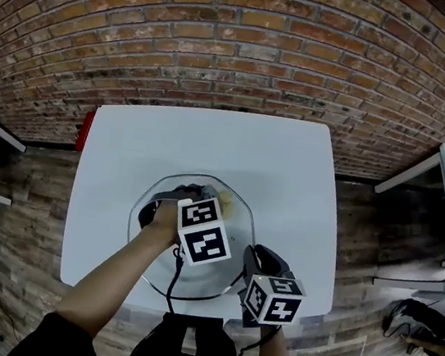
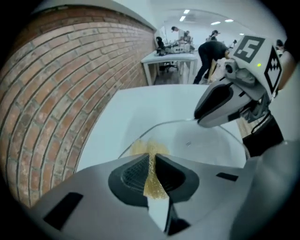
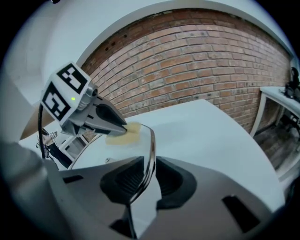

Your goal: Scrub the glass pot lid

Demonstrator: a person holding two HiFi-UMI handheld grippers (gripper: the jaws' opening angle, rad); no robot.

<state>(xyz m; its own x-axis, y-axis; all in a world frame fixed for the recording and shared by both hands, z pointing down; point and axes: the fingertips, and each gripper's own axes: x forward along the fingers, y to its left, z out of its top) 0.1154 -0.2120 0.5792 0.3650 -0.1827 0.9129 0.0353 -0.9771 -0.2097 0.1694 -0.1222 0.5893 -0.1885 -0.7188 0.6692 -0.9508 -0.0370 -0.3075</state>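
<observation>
Mid-scrub: my left tool (image 2: 151, 159) pinches the sponge (image 2: 153, 186), right tool (image 3: 149, 163) clamps the glass pot lid (image 3: 151, 139) rim; next I sweep across

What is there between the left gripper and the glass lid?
A yellow sponge, pinched in the left gripper, lies on the glass lid; the left gripper view shows it.

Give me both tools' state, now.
Left tool: closed on the yellow sponge.
Right tool: closed on the glass pot lid, at its rim.
</observation>
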